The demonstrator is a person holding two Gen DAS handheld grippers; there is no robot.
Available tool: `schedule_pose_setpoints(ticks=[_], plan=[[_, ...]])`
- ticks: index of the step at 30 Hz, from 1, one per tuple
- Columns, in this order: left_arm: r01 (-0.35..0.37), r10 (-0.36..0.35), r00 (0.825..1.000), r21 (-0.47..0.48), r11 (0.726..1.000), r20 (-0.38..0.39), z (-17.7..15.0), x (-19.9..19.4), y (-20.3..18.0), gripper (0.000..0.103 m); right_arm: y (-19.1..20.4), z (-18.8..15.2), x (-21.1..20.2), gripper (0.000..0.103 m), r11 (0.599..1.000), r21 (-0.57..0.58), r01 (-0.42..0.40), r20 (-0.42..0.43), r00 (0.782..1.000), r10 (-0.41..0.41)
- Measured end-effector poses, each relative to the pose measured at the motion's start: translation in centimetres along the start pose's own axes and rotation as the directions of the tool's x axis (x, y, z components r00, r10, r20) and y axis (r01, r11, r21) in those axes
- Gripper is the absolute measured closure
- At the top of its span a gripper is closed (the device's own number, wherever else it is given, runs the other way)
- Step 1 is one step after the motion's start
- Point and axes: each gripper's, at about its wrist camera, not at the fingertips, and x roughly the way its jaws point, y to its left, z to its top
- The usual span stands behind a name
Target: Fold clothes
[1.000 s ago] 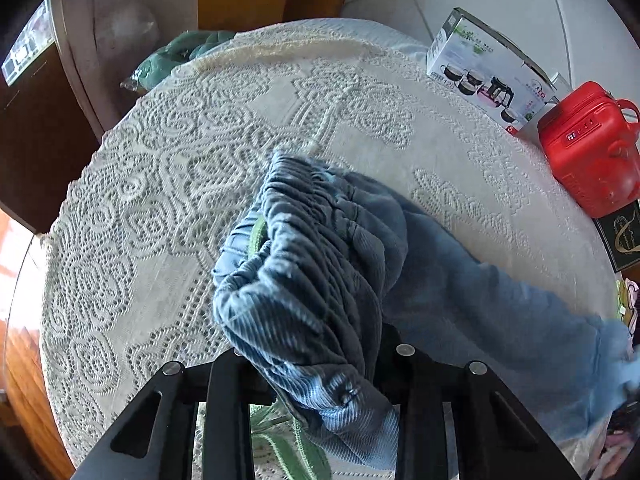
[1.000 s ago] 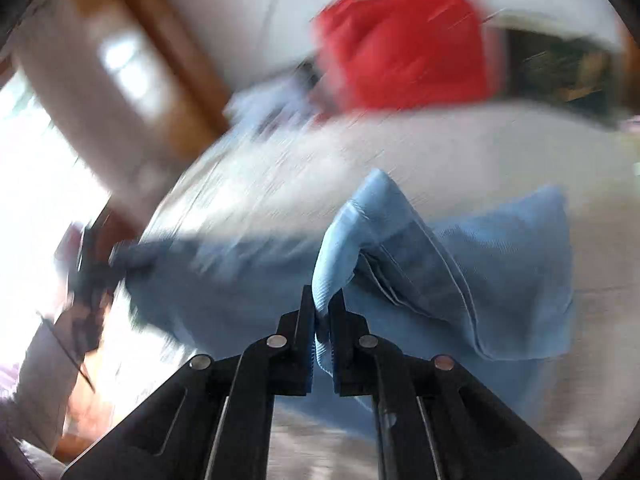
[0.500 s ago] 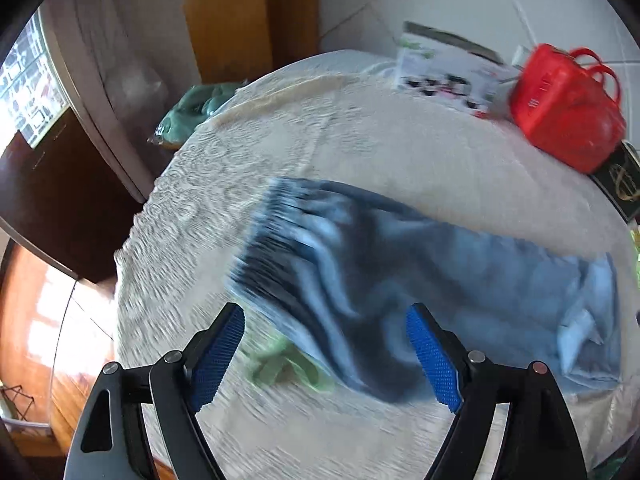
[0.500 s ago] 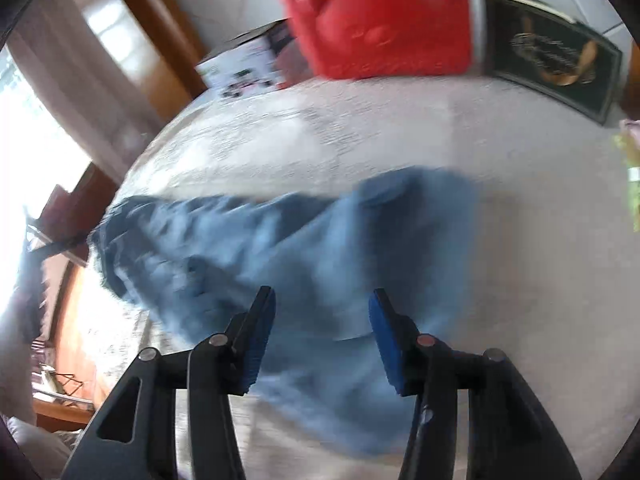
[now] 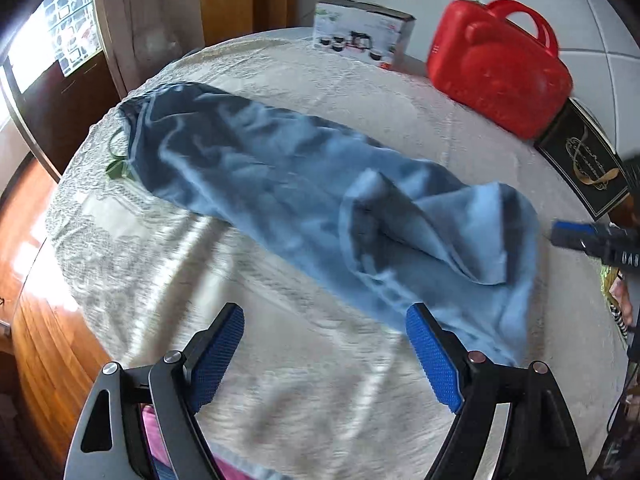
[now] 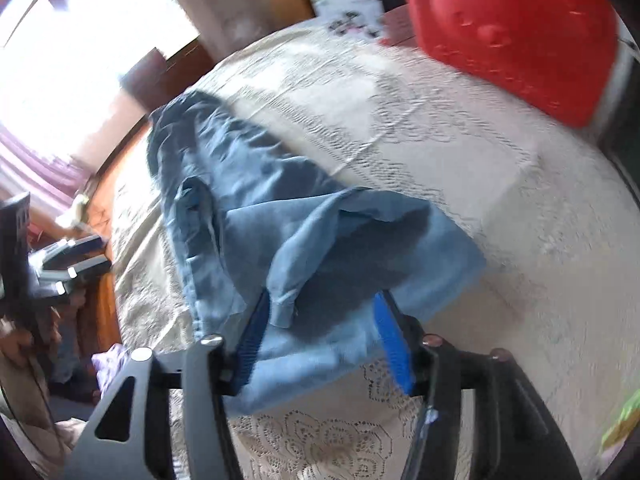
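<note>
Blue trousers (image 5: 280, 176) lie stretched across the lace-covered round table (image 5: 320, 380), dark waistband at the far left, pale leg end crumpled at the right. My left gripper (image 5: 326, 340) is open and empty, above the cloth just in front of the trousers. My right gripper (image 6: 320, 332) is open, its jaws either side of the rumpled leg end (image 6: 340, 248), not closed on it. The right gripper also shows at the right edge of the left wrist view (image 5: 592, 236).
A red plastic case (image 5: 496, 68) and a white printed box (image 5: 360, 36) stand at the table's far side. A dark framed plaque (image 5: 584, 160) lies at the right edge. A green cord (image 5: 118, 168) pokes out by the waistband. Wooden floor lies left.
Both grippers opened and let go of the trousers, which dropped flat onto the table. Both grippers have pulled back toward the near edge.
</note>
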Motion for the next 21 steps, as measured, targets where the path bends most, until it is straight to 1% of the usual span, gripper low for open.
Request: schedule_pose_setpoints(ticks=[2, 5, 8, 11, 12, 14, 15, 16, 17, 18, 19, 21], plan=[[-0.03, 0.03, 0.999, 0.012, 0.999, 0.025, 0.4, 0.8, -1.3, 0.019, 0.1, 0.9, 1.0, 0.045, 0.998, 0.009, -0.054, -0.035, 0.998, 0.055], [-0.052, 0.051, 0.998, 0.018, 0.998, 0.036, 2.3, 3.6, -1.6, 0.019, 0.1, 1.6, 2.7, 0.045, 0.995, 0.015, -0.101, -0.086, 0.991, 0.102], [-0.073, 0.072, 0.996, 0.024, 0.997, 0.047, 4.1, 6.5, -2.0, 0.019, -0.1, 2.1, 4.5, 0.045, 0.994, -0.002, -0.105, -0.141, 0.985, 0.104], [-0.056, 0.056, 0.998, 0.046, 0.997, 0.015, 5.2, 10.0, -2.3, 0.019, -0.4, 2.4, 6.3, 0.045, 0.995, -0.008, -0.1, -0.18, 0.979, 0.097], [-0.035, 0.035, 0.999, 0.043, 0.998, 0.005, 5.4, 10.9, -2.3, 0.02, -0.6, 2.4, 7.0, 0.045, 0.994, 0.002, -0.106, -0.188, 0.977, 0.104], [0.019, -0.019, 1.0, 0.001, 1.0, 0.007, 5.3, 11.8, -2.2, 0.045, -0.9, 2.6, 8.5, 0.045, 0.993, 0.021, -0.119, -0.209, 0.97, 0.121], [0.049, -0.049, 0.999, -0.02, 0.999, 0.011, 5.1, 11.8, -2.2, 0.07, -0.8, 2.7, 9.0, 0.046, 0.994, 0.013, -0.112, -0.213, 0.971, 0.112], [0.078, -0.078, 0.997, -0.04, 0.996, 0.017, 4.9, 11.8, -2.1, 0.078, -0.4, 2.9, 9.0, 0.066, 0.995, -0.011, -0.1, -0.205, 0.974, 0.096], [0.098, -0.096, 0.995, -0.05, 0.994, 0.035, 4.7, 11.3, -2.2, 0.084, 0.0, 3.1, 9.0, 0.1, 0.995, -0.035, -0.088, -0.197, 0.977, 0.08], [0.122, -0.118, 0.992, -0.063, 0.991, 0.053, 4.6, 10.7, -2.1, 0.088, 0.4, 3.5, 8.7, 0.1, 0.995, -0.054, -0.083, -0.184, 0.98, 0.071], [0.137, -0.132, 0.989, -0.078, 0.987, 0.071, 4.6, 9.9, -2.0, 0.089, 0.8, 4.1, 7.9, 0.1, 0.994, -0.066, -0.087, -0.165, 0.983, 0.075], [0.147, -0.135, 0.985, -0.113, 0.983, 0.104, 4.8, 8.1, -0.9, 0.09, 2.0, 5.4, 6.4, 0.1, 0.99, -0.1, -0.099, -0.125, 0.988, 0.086]])
